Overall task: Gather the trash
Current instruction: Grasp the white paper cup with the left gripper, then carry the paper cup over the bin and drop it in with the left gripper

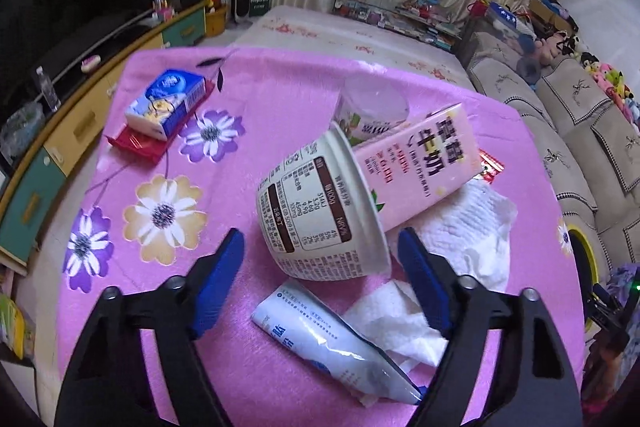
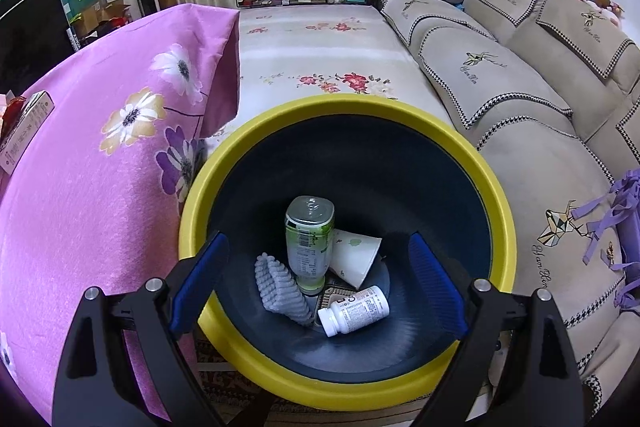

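In the left wrist view my left gripper [image 1: 320, 239] is open and empty, its blue pads either side of a tipped white yogurt cup [image 1: 320, 211] on the pink flowered tablecloth [image 1: 280, 99]. A pink milk carton [image 1: 420, 167] leans against the cup, with a second cup [image 1: 372, 107] behind. A squeezed tube [image 1: 332, 343] and crumpled tissues [image 1: 472, 227] lie close by. In the right wrist view my right gripper [image 2: 320, 247] is open and empty above the yellow-rimmed bin [image 2: 500, 207], which holds a green bottle [image 2: 310, 243], a white pill bottle [image 2: 354, 309], a paper cup [image 2: 354, 255] and a grey ribbed piece [image 2: 280, 285].
A blue tissue pack [image 1: 168, 103] lies on a red packet [image 1: 138, 143] at the table's far left. A red wrapper [image 1: 490, 165] peeks out behind the carton. A beige sofa [image 2: 520, 87] stands right of the bin, and a TV cabinet [image 1: 60, 155] left of the table.
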### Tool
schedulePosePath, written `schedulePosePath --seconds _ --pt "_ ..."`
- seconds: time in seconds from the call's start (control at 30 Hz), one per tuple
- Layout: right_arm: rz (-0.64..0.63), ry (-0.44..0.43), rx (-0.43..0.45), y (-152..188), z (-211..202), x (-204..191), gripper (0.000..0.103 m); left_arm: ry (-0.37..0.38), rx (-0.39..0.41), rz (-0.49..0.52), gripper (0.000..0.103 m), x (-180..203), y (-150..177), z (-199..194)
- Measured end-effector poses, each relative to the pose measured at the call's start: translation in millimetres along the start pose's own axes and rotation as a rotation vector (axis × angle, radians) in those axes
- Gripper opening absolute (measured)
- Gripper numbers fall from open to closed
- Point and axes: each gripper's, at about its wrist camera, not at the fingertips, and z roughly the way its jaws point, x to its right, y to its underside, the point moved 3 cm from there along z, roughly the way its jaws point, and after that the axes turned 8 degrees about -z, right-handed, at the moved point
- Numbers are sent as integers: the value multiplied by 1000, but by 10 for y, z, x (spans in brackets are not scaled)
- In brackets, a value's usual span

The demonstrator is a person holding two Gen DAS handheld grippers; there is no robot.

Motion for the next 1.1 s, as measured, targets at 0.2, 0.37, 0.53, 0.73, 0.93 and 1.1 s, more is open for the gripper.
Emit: schedulePosePath --seconds 0.2,0.37,0.53,0.73,0.93,1.1 --pt "-2 -19 -1 12 4 -29 87 18 -20 -2 56 -57 -21 136" --pt "-5 -24 0 18 -2 -40 87 -72 89 73 55 -39 -59 -45" --pt "-5 -32 2 21 -9 -48 87 -174 171 144 55 -8 -66 -307" --pt "-6 -40 3 27 -12 -69 87 -206 220 154 55 -99 -42 -615" --pt "-6 -40 16 11 -68 -86 87 -155 263 152 55 -45 119 -1001" --pt "1 -40 36 -1 -171 -53 87 -52 301 192 55 244 366 -1371"
